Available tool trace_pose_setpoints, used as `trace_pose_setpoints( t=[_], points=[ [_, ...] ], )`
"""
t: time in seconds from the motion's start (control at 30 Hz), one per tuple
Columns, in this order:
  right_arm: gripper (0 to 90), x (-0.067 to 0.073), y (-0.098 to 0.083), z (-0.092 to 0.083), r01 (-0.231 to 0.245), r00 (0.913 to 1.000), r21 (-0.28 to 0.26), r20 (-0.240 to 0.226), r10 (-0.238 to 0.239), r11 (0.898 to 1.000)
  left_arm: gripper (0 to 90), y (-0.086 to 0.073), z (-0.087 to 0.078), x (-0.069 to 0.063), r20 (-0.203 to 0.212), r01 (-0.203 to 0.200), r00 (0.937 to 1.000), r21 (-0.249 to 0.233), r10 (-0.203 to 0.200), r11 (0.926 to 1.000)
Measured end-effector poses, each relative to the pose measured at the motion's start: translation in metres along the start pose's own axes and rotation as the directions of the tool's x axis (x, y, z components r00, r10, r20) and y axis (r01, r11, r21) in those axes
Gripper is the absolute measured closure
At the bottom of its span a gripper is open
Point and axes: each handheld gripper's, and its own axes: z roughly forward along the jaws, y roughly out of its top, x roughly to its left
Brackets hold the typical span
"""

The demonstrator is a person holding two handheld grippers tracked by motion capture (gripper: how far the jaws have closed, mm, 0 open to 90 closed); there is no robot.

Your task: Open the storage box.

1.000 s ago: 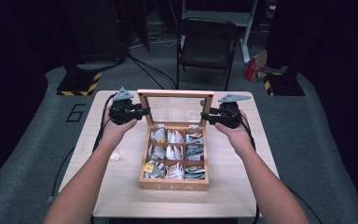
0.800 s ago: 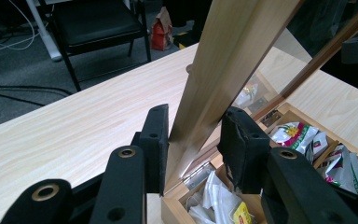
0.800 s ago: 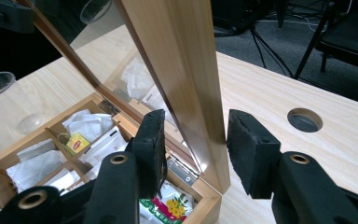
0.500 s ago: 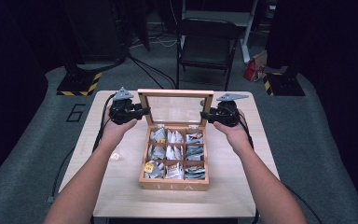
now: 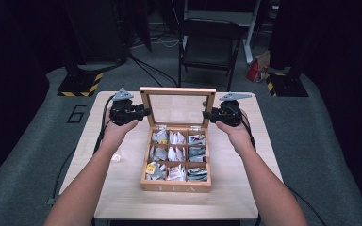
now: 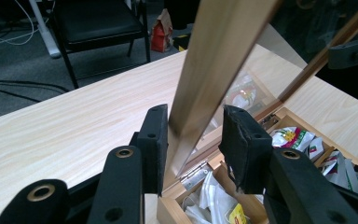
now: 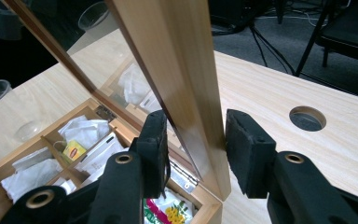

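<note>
- Wooden tea box with nine compartments of paper tea sachets sits on the pale wood desk, just below and between both sets of fingers. Its glass-paned, wood-framed lid stands upright at the back.
- The left gripper straddles the lid's left side rail. Its fingers are spread, one pad against the wood and the other a little off it, so it is not yet pinching.
- The right gripper has just been closing on the lid's right side rail. Its fingers now pinch the rail, with the glass pane just inside the inner pad.
- The step in hand looks like taking hold of the lid to swing it on its small metal hinges, which lie just beneath the fingers.
- To do it well, the left fingers should close fully on the wood, not on the glass.
- Both hands should then move together at one pace, following the hinge arc.
- An uneven pull would likely twist the frame or drag the box across the desk.
- Fingers should come away before the lid meets the sachets below.
</note>
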Motion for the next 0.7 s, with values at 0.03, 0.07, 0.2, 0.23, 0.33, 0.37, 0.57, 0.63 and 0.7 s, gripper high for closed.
trace_pose_setpoints(
  t=[0.03,0.07,0.2,0.23,0.33,0.37,0.57,0.63,0.7],
  points=[
    [59.7,0.0,0.0,0.0,-0.002,1.0,-0.001,0.002,0.002,1.0,61.2,0.0,0.0,0.0,0.0,0.0,1.0,0.0,0.0,1.0],
    [59.8,0.0,0.0,0.0,0.0,1.0,-0.001,0.001,0.0,1.0,61.2,0.0,-0.002,0.001,-0.001,-0.005,1.0,0.0,0.005,1.0],
    [60.1,-0.001,0.001,0.001,-0.007,1.0,0.002,0.0,0.007,1.0,60.5,0.0,-0.007,0.002,0.0,-0.006,1.0,0.008,0.006,0.9999],
    [60.1,-0.001,0.001,0.001,-0.007,1.0,0.002,0.0,0.007,1.0,60.4,0.0,-0.007,0.002,0.0,-0.006,1.0,0.008,0.006,0.9999],
    [60.4,-0.002,0.002,0.002,-0.007,1.0,0.004,0.001,0.007,1.0,60.2,-0.001,-0.012,0.002,0.002,-0.004,1.0,0.014,0.004,0.9999],
    [60.4,-0.002,0.003,0.002,-0.011,0.9999,0.01,0.003,0.011,1.0,59.9,-0.001,-0.013,0.002,0.003,-0.003,1.0,0.015,0.003,0.9999],
    [60.8,-0.003,0.007,0.002,0.002,1.0,0.033,0.004,-0.002,0.999,59.8,-0.001,-0.022,0.0,0.004,-0.009,1.0,0.012,0.009,0.9999],
    [61.0,-0.003,0.008,0.003,0.002,1.0,0.035,0.007,-0.002,0.999,59.8,-0.001,-0.025,-0.002,0.005,-0.015,0.9999,0.013,0.015,0.9998],
    [61.0,-0.003,0.008,0.003,-0.003,1.0,0.037,0.007,0.003,0.999,59.8,-0.001,-0.028,-0.004,0.014,-0.02,0.9997,0.01,0.02,0.9998]
  ],
)
